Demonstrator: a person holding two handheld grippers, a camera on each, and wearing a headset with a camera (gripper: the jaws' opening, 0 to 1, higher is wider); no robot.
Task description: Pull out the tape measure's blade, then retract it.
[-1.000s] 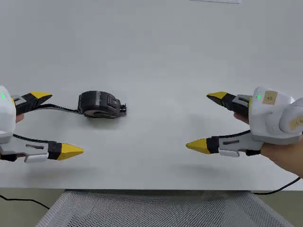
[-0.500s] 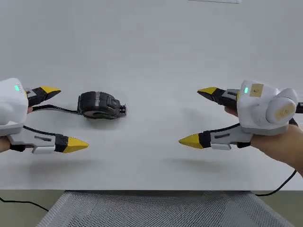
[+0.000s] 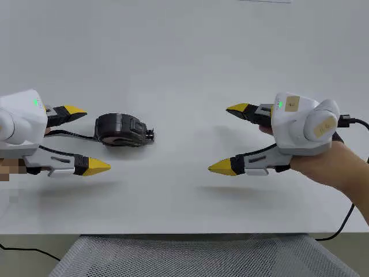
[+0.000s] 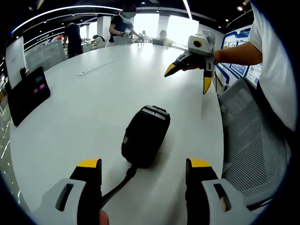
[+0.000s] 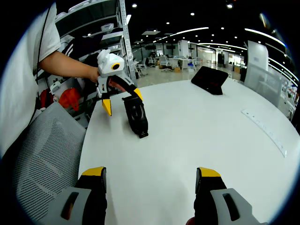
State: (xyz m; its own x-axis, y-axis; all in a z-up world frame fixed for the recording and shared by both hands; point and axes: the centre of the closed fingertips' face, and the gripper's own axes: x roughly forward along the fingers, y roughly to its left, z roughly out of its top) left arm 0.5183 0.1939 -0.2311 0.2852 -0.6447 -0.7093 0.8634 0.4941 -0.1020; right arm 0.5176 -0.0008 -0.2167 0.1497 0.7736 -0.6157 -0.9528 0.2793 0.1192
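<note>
Nothing of the task is done yet, I'd say. The tape measure (image 3: 120, 129) lies on the white table (image 3: 184, 57) with its blade fully wound in, and its hook end (image 3: 150, 134) faces my right gripper (image 3: 219, 138). That one hangs well apart from it, jaws spread wide and holding nothing. My left gripper (image 3: 95, 138) is just beside the case's strap end, jaws equally wide and empty, flanking it without touching. Gripping the case, pulling the blade out and retracting it all remain.

White table (image 3: 190, 63), black tape measure (image 3: 120, 129) lying on it
</note>
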